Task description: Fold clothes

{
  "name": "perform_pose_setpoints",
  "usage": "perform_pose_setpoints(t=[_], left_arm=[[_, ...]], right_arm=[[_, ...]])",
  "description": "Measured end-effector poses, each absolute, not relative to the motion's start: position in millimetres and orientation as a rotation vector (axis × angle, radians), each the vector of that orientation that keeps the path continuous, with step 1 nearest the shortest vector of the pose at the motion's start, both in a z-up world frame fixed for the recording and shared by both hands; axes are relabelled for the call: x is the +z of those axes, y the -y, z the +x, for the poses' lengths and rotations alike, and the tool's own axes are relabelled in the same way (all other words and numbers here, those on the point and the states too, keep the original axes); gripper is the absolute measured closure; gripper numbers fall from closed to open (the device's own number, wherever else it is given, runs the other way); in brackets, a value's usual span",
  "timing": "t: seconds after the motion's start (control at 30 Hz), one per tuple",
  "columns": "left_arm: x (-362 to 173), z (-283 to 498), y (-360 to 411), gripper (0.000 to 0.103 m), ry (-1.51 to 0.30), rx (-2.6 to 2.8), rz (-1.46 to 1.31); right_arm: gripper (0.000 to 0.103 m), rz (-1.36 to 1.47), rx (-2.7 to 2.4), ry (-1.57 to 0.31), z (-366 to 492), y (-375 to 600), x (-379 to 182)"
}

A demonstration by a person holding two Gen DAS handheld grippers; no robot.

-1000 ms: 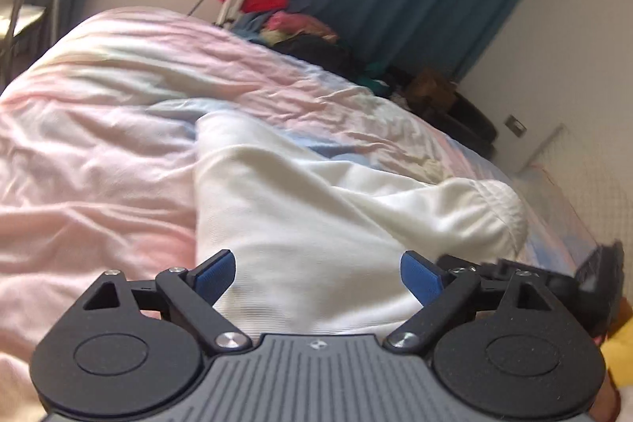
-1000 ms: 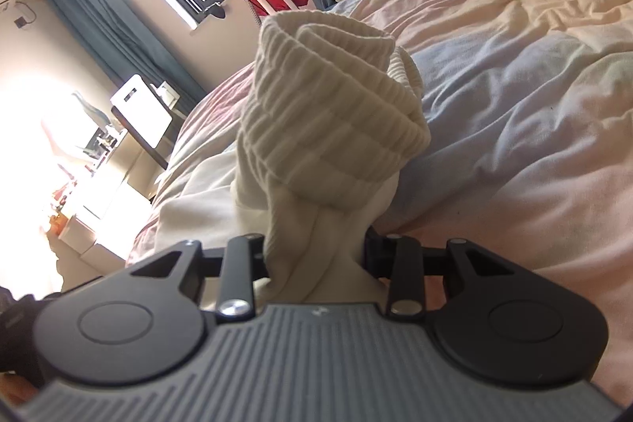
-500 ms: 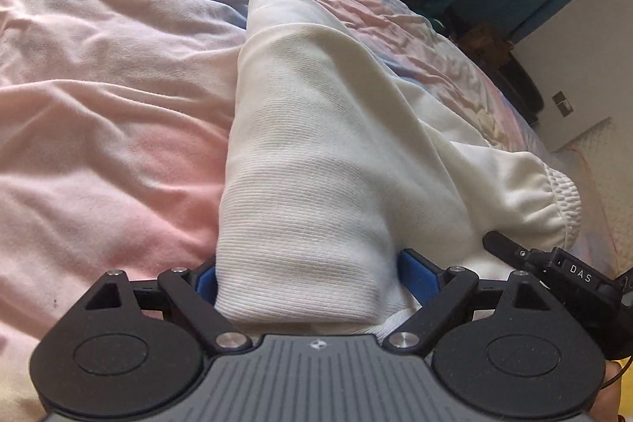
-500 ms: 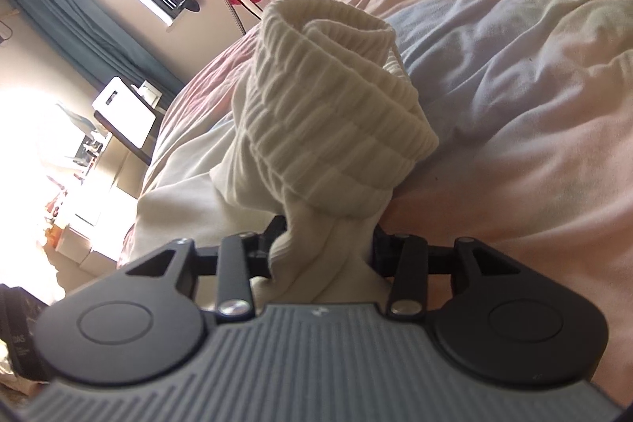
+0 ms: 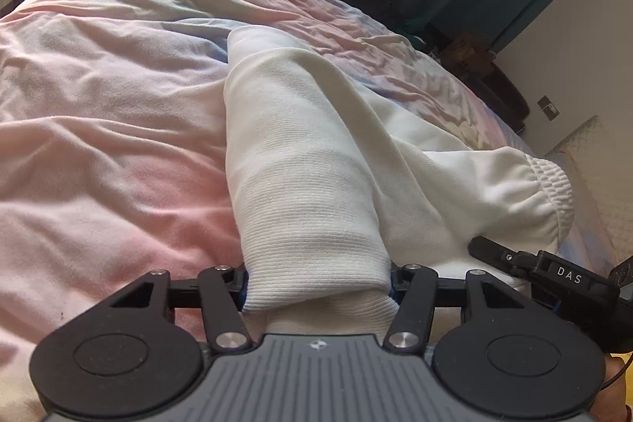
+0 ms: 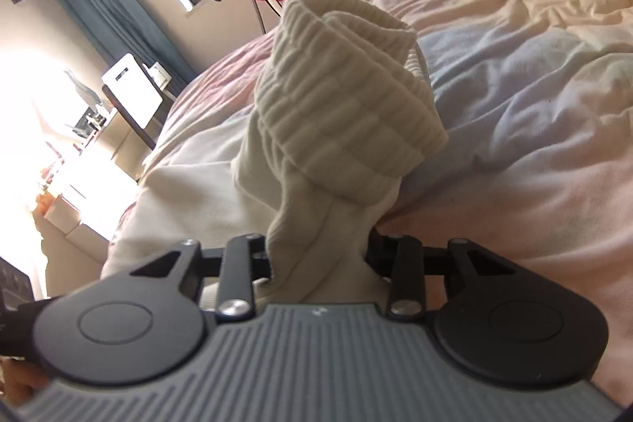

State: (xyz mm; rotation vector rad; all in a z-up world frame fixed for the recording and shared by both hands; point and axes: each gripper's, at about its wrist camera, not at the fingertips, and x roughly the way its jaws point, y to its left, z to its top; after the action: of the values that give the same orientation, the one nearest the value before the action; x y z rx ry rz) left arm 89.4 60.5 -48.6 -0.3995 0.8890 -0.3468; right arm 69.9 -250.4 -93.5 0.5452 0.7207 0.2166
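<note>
— On the bed (image 5: 99,113), what does the left tongs (image 5: 318,283) have?
— A folded leg of the white sweatpants (image 5: 312,161). The leg runs away from it across the pink and blue duvet, and its near end sits between the blue pads; the jaws are closing on it, both pads already against the knit.
— And further right?
— The elastic waistband (image 5: 554,192) bunches beside the tip of the other tool.
— What about the right tongs (image 6: 320,260)?
— Its jaws are closing, pinched on a twisted neck of the same white fabric. A ribbed cuff (image 6: 344,97) stands up just beyond the fingertips, curled over, above the duvet. More of the garment lies to its left.
</note>
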Motion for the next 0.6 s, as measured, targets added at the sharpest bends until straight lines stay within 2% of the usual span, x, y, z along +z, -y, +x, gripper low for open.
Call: perform_pose_setpoints(t=[0.13, 0.3, 0.43, 0.6], left_arm=[[-17, 70, -53, 0.055, -0.864, -0.382, -0.402], [27, 69, -12, 0.056, -0.855, -0.449, -0.419], [60, 91, 54, 0.056, -0.824, -0.527, -0.4], [99, 159, 162, 0.056, -0.846, -0.65, -0.357]], right_arm=[[0.067, 0.55, 0.213, -0.678, 55, 258, -62], [0.067, 0.583, 0.181, -0.609, 39, 296, -22], [0.067, 0.618, 0.127, -0.546, 29, 346, 4], [0.067, 0.707, -0.004, -0.482, 50, 437, 38]])
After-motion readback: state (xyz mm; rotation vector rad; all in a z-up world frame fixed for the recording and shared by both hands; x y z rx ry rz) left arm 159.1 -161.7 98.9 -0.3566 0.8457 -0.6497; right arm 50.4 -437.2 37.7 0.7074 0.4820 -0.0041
